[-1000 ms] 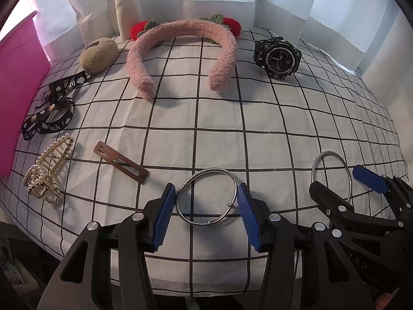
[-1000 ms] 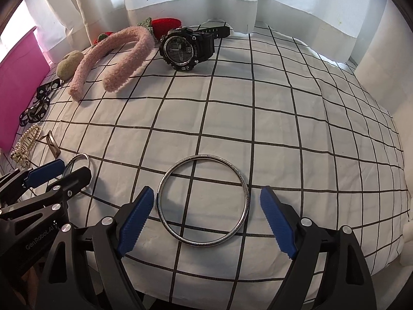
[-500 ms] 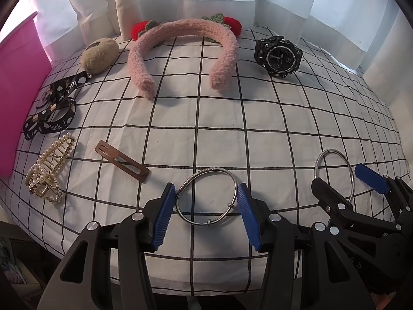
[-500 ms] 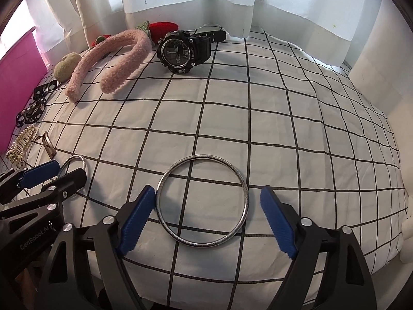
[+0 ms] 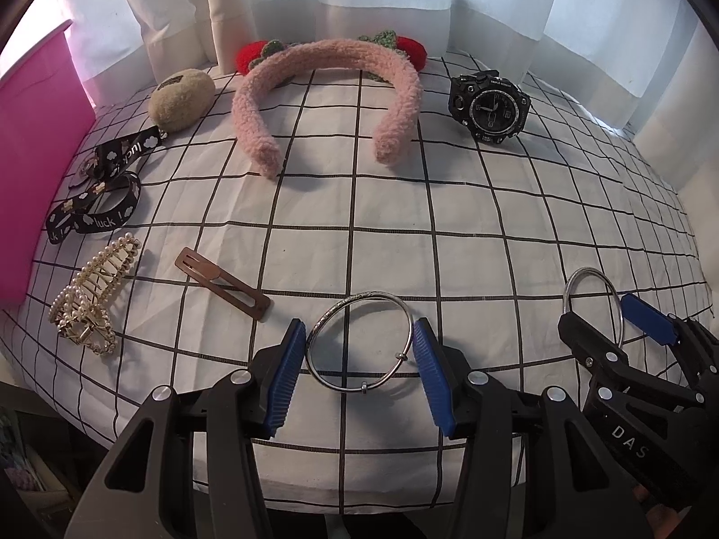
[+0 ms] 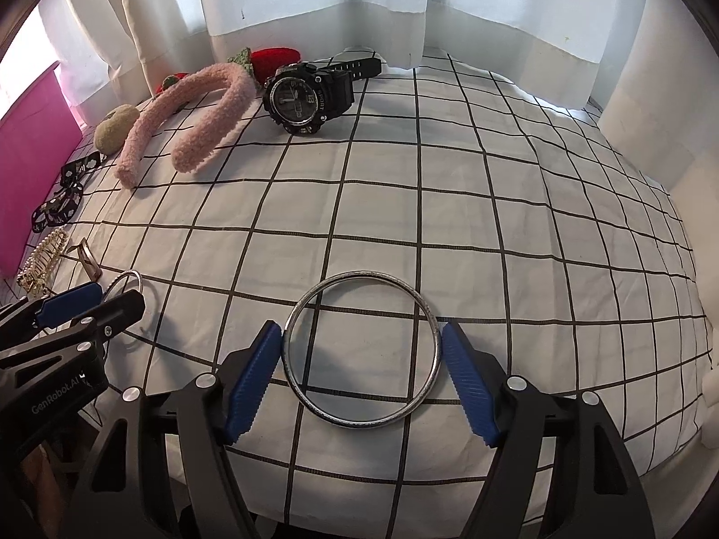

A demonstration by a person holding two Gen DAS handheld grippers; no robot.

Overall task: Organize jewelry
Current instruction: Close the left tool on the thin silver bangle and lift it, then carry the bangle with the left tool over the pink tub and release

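Two silver bangles lie on the checked cloth. My left gripper (image 5: 357, 373) straddles the beaded bangle (image 5: 320, 318), its blue pads at or just off the ring's sides. My right gripper (image 6: 361, 379) straddles the plain bangle (image 6: 429, 314), its pads close beside the ring with a thin gap showing. Each gripper shows in the other's view: the right one (image 5: 602, 314) at the plain bangle (image 5: 584, 275), the left one (image 6: 103, 298) at the beaded bangle (image 6: 130, 275). Neither bangle is lifted.
A pink fuzzy headband (image 5: 314, 58), black watch (image 5: 490, 105), tan pom clip (image 5: 182, 99), black ribbon (image 5: 96, 206), pearl claw clip (image 5: 90, 301) and brown hair clip (image 5: 222, 285) lie on the cloth. A pink box (image 5: 31, 143) stands left. Curtains hang behind.
The right gripper's jaws have narrowed around the plain bangle, from well clear to close beside it. The left gripper has barely moved.
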